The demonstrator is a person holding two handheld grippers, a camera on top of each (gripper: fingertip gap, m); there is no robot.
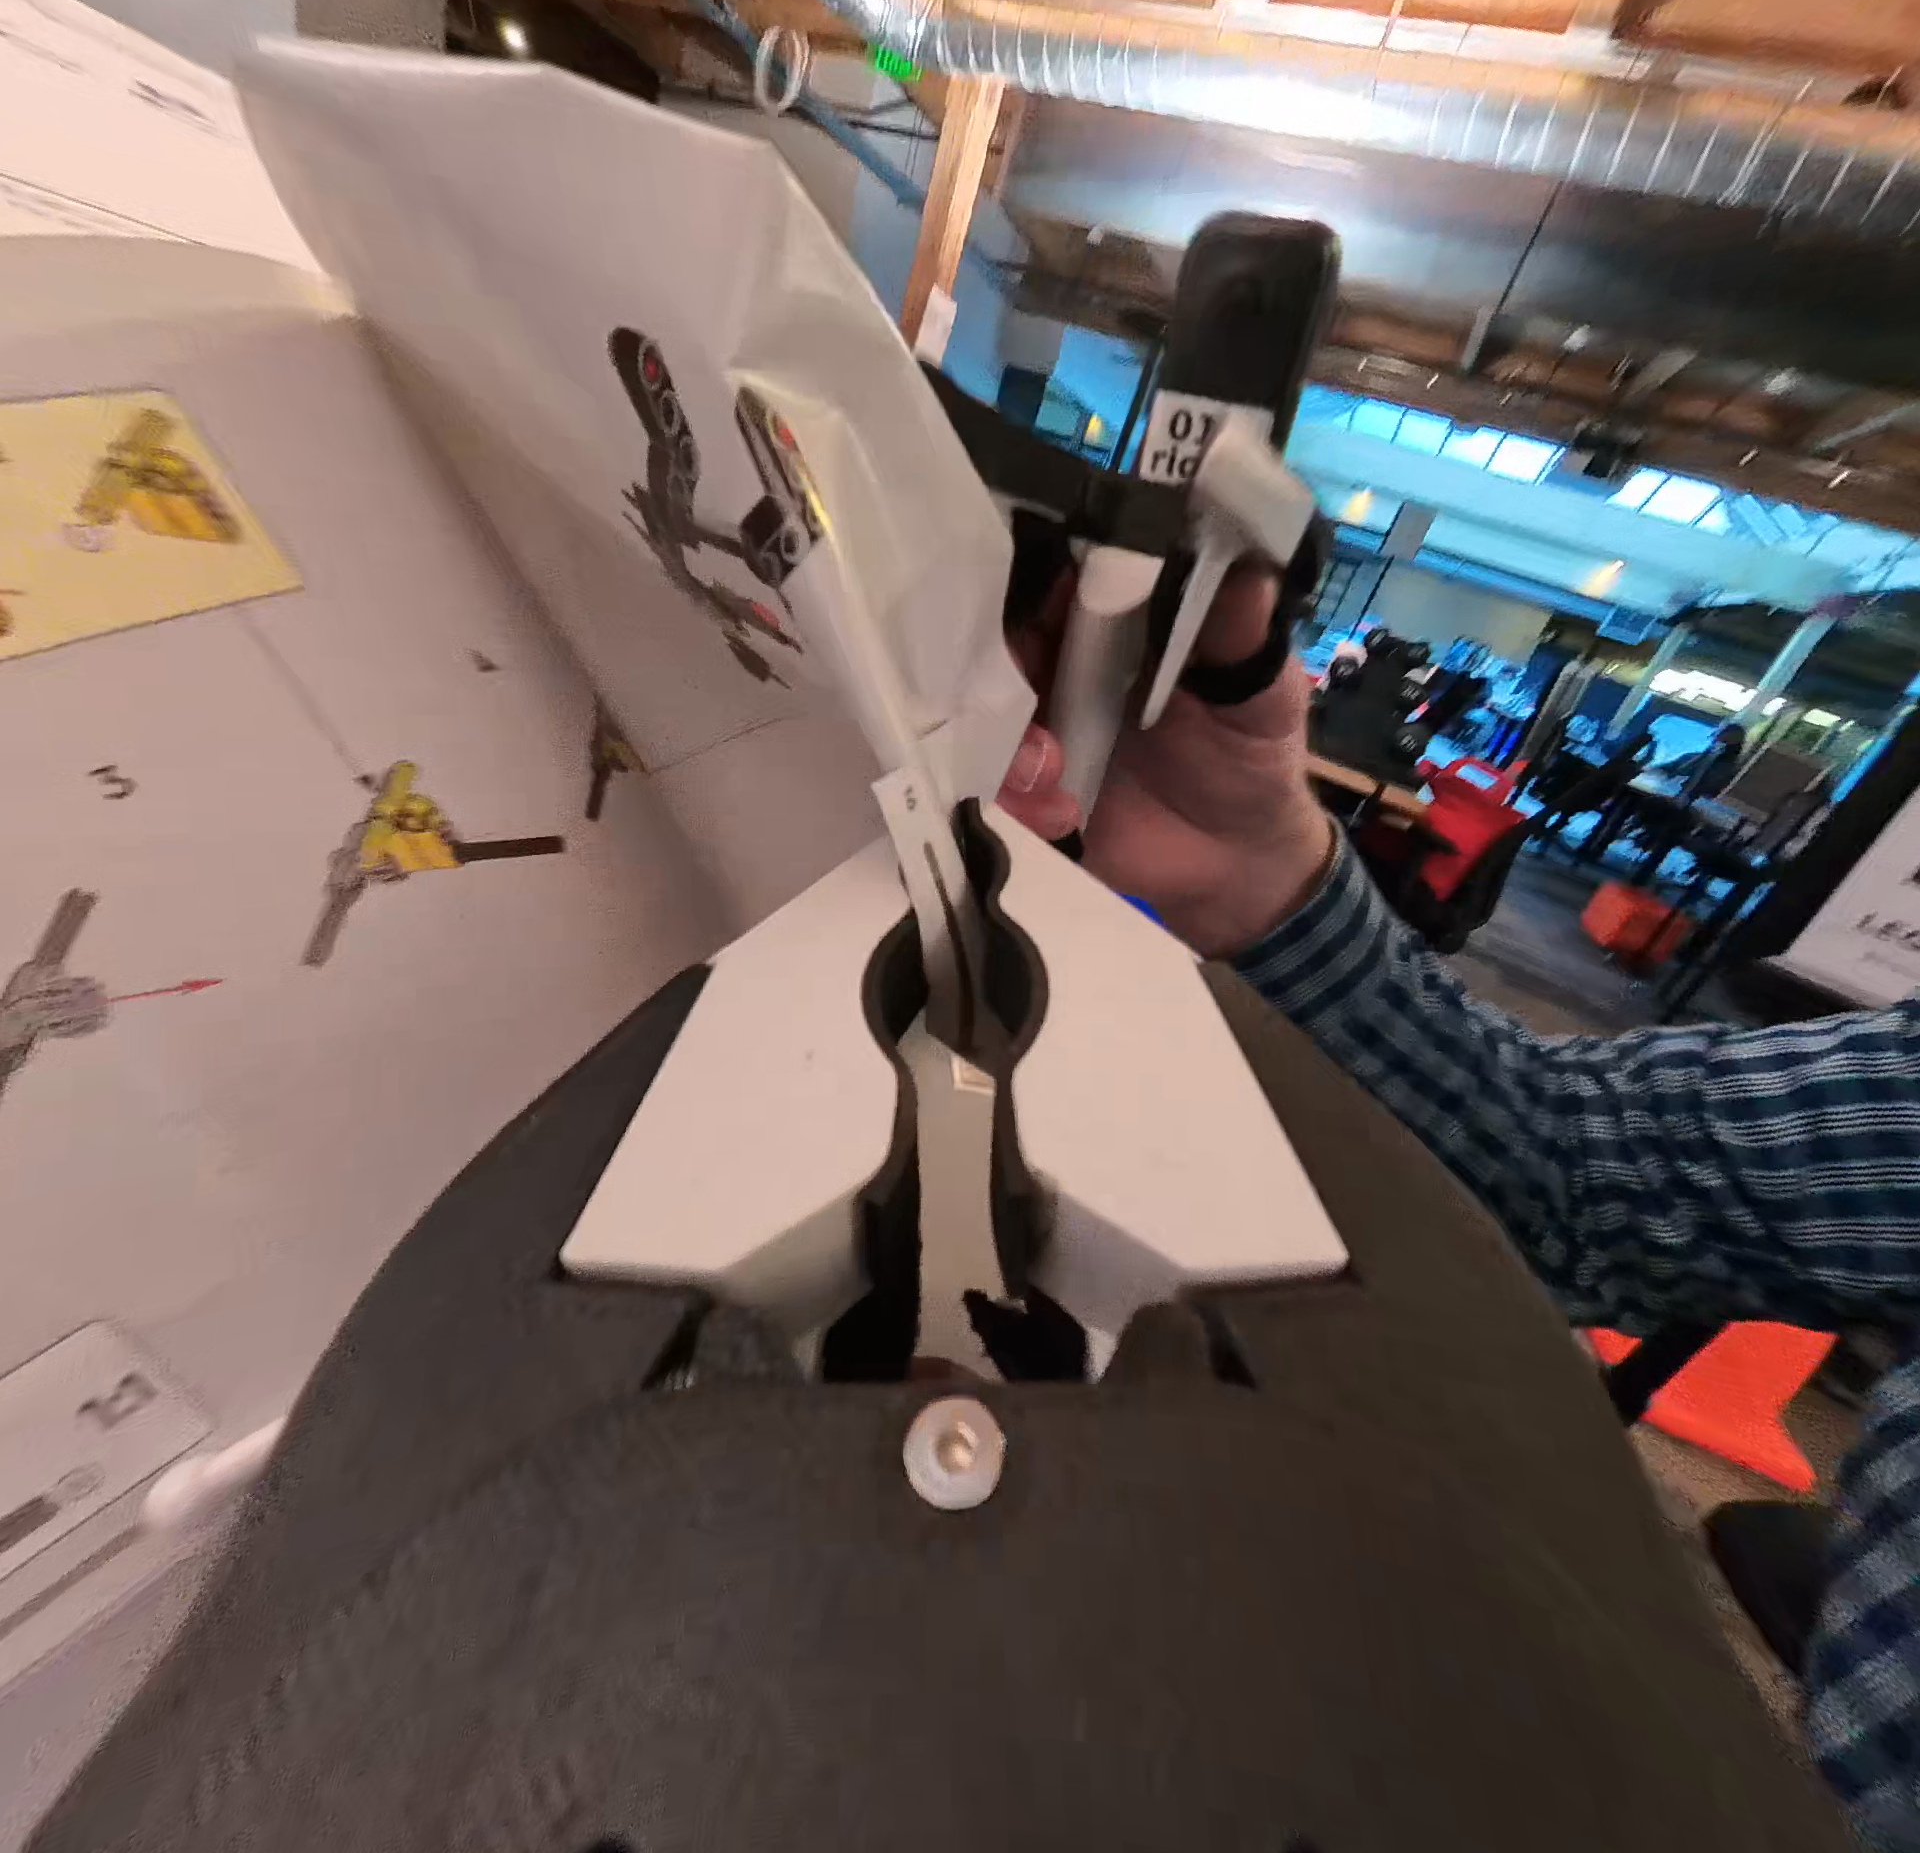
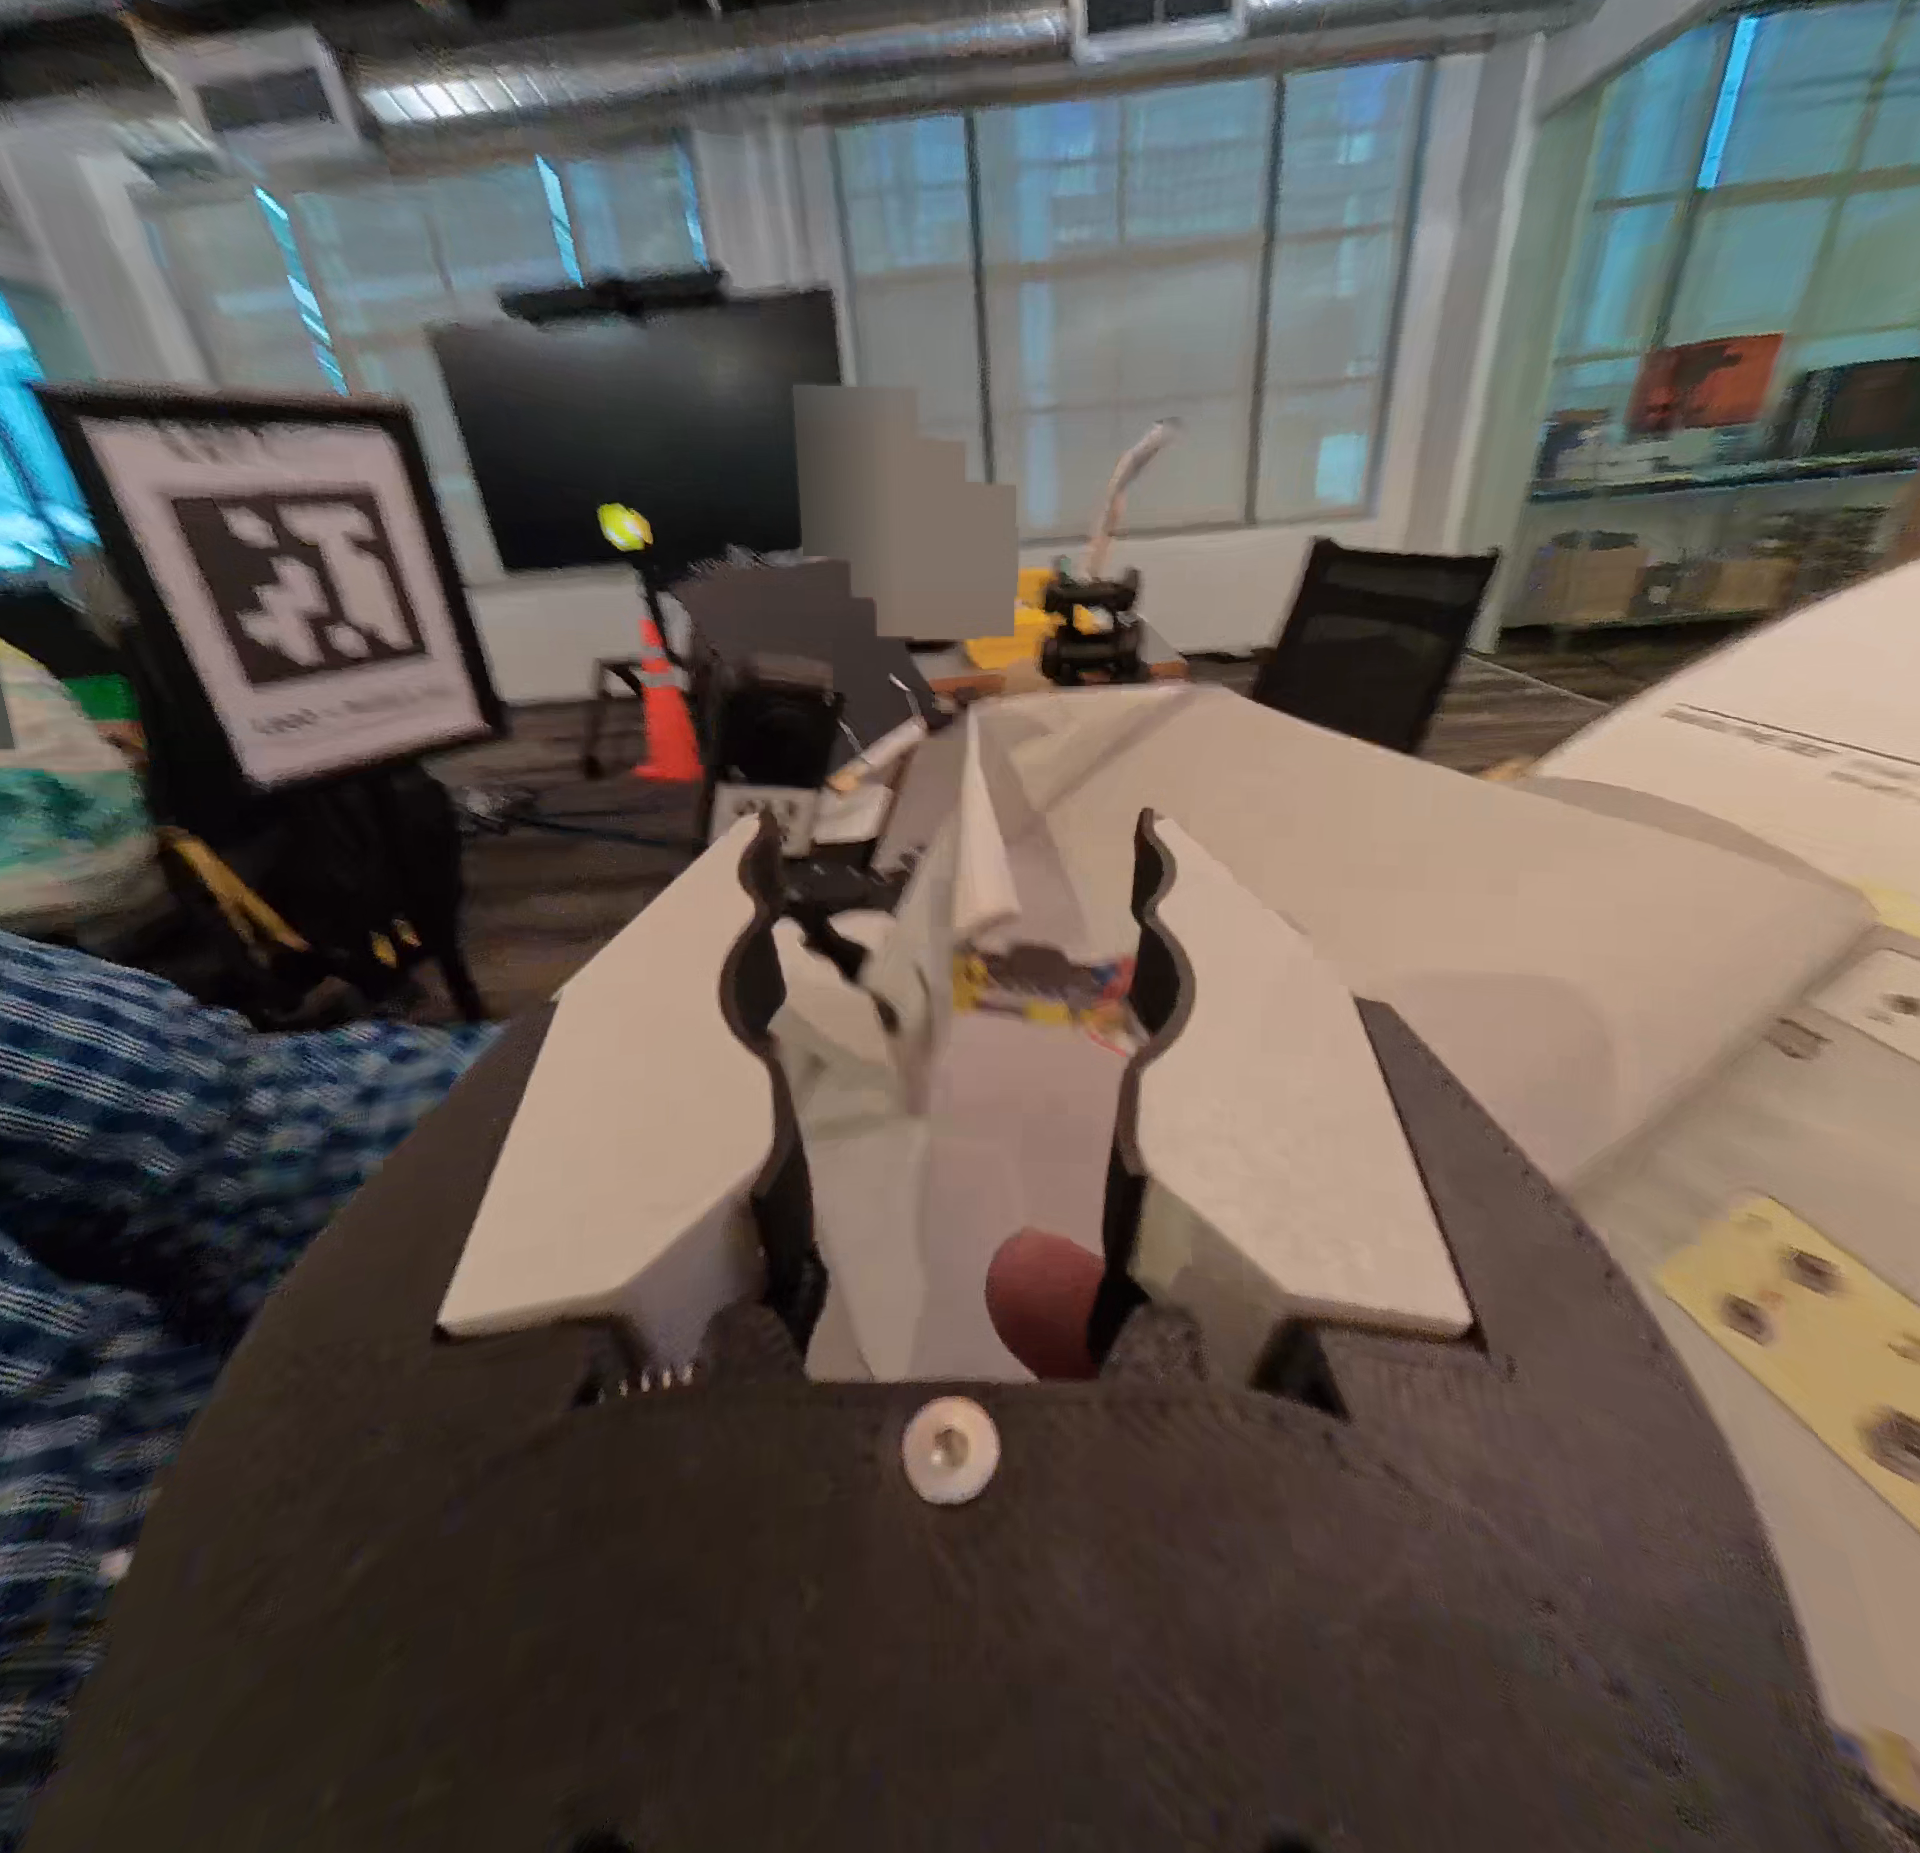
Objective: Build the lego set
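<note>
The white instruction booklet (image 1: 416, 608) stands open and tilted, with pictures of yellow and grey build steps. My left gripper (image 1: 956, 847) is shut on the edge of one loose, crumpled page (image 1: 623, 297) and holds it up. The right gripper's body (image 1: 1195, 515), held in a hand, sits behind that page with its fingertips hidden. In the right wrist view my right gripper (image 2: 956, 868) is open, with the folded page (image 2: 1299, 868) between and beyond its fingers. Yellow and grey lego pieces (image 2: 1039, 972) show under the page. The left gripper's body (image 2: 774, 728) is just beyond.
A person's blue striped sleeve (image 1: 1558, 1128) is at the right. Behind are a framed black-and-white marker board (image 2: 281, 577), an orange cone (image 2: 665, 702), a dark screen (image 2: 634, 421), a black chair (image 2: 1361, 640) and orange shapes on the floor (image 1: 1714, 1388). Some 7 cm of space lies between my two pairs of fingers.
</note>
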